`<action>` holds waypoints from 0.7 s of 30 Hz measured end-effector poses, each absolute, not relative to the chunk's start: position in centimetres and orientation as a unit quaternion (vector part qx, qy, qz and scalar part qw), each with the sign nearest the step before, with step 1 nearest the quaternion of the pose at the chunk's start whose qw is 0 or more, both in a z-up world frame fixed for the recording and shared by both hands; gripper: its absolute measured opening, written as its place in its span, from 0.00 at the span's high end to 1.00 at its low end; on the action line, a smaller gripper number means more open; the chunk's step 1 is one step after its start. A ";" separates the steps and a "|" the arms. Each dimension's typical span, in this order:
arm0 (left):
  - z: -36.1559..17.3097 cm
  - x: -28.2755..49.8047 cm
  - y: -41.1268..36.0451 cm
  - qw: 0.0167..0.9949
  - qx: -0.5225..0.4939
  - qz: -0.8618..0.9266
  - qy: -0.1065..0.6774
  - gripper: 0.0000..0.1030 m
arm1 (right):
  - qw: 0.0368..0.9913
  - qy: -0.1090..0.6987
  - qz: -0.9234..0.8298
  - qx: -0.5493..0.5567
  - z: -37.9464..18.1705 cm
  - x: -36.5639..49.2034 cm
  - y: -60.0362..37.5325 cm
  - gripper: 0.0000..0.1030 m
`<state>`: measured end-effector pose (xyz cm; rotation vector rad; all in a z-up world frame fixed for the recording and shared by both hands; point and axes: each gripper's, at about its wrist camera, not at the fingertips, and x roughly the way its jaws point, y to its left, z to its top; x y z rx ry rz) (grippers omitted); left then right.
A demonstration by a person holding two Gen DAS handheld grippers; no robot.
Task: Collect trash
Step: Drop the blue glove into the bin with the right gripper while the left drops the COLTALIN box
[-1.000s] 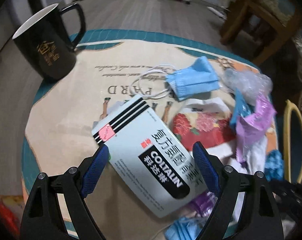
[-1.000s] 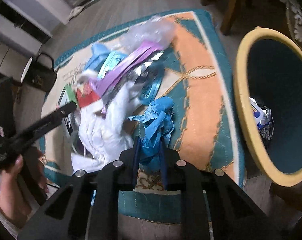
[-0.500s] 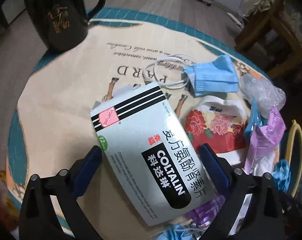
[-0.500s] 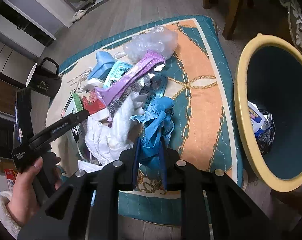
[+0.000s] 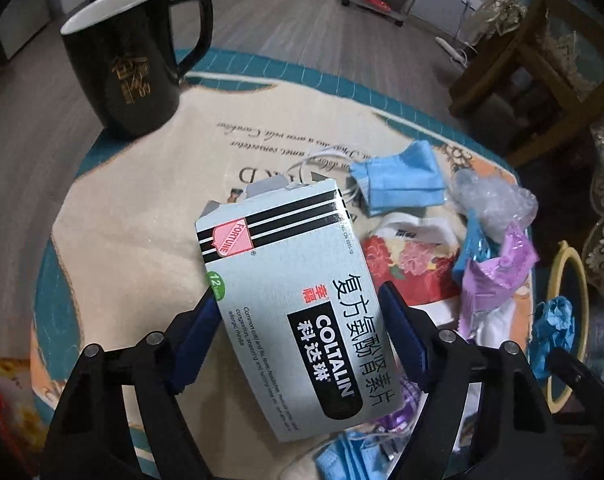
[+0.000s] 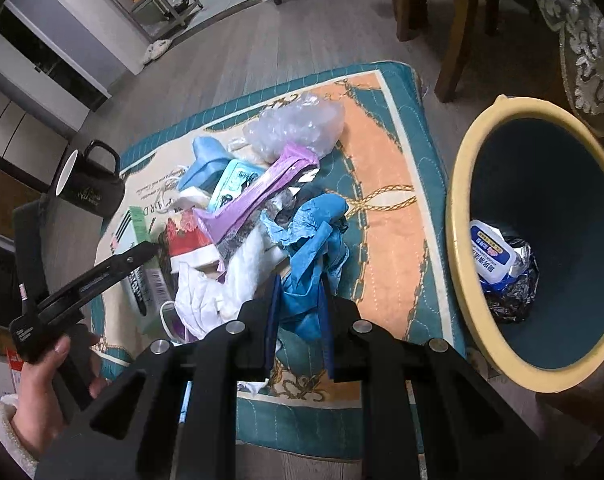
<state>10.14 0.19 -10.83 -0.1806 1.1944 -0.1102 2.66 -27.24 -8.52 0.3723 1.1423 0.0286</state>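
Trash lies heaped on a patterned mat (image 6: 382, 208) on the floor, and the nearest pieces are partly hidden by the tools working on them. Closest in the right wrist view, the right gripper (image 6: 300, 320) pinches a crumpled blue glove (image 6: 314, 248); its lower end is lost between the blue pads. In the left wrist view, the left gripper (image 5: 298, 340) has its jaws closing around a pale medicine box (image 5: 298, 296), both pads seeming to meet its edges; the box's near corner hides a purple scrap and part of a blue mask below it. It reads "COLTALIN", "FORTUNE" and "Common cold and flu", with Chinese characters alongside. Beyond it lie a red floral packet (image 5: 406, 268), a lilac wrapper (image 5: 498, 276), a folded blue face mask (image 5: 398, 180) and crumpled clear plastic (image 5: 494, 200). Script printed on the mat is too distorted to read. Farther off stands a black mug (image 5: 130, 64) with gold characters. A yellow-rimmed bin (image 6: 462, 216) beside the mat holds a labelled white pack, its writing illegible.
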 end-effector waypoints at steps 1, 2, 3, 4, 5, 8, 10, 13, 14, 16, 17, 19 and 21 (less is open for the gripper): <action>-10.4 10.0 0.3 0.827 -0.083 -0.049 0.554 0.23 | 0.826 0.536 0.012 0.176 -8.4 2.7 -27.3 0.83; -10.0 9.9 0.2 0.831 -0.079 -0.048 0.548 0.23 | 0.827 0.534 0.011 0.176 -8.2 2.7 -27.4 0.83; -9.3 9.8 0.2 0.839 -0.072 -0.048 0.538 0.23 | 0.829 0.531 0.010 0.174 -8.0 2.6 -27.5 0.83; -8.7 9.7 0.0 0.844 -0.066 -0.050 0.530 0.23 | 0.831 0.528 0.010 0.174 -7.8 2.6 -27.6 0.83; -8.2 9.5 -0.2 0.848 -0.062 -0.052 0.523 0.23 | 0.833 0.525 0.010 0.176 -7.6 2.6 -27.7 0.83; -6.4 8.9 -1.3 0.863 -0.045 -0.068 0.499 0.23 | 0.834 0.517 0.009 0.190 -6.9 2.7 -28.2 0.83; -5.3 8.9 -2.3 0.871 -0.034 -0.085 0.483 0.23 | 0.839 0.508 0.006 0.197 -6.2 2.6 -28.8 0.83; -3.7 8.3 -4.3 0.879 -0.020 -0.114 0.462 0.23 | 0.844 0.493 -0.005 0.210 -5.1 2.4 -30.1 0.83; -3.2 8.2 -5.2 0.881 -0.015 -0.125 0.455 0.23 | 0.845 0.490 -0.011 0.215 -4.9 2.3 -30.7 0.83; -2.5 8.0 -7.3 0.884 -0.001 -0.148 0.444 0.23 | 0.843 0.486 -0.026 0.228 -4.3 2.0 -32.2 0.83; -2.3 7.9 -8.3 0.884 0.006 -0.159 0.440 0.23 | 0.842 0.484 -0.035 0.237 -3.9 1.7 -33.2 0.83; -1.9 7.3 -10.8 0.883 0.024 -0.185 0.431 0.23 | 0.842 0.478 -0.043 0.248 -2.8 1.4 -34.9 0.83; -1.5 6.6 -12.4 0.882 0.036 -0.205 0.424 0.23 | 0.847 0.471 -0.055 0.242 -1.5 1.2 -36.7 0.83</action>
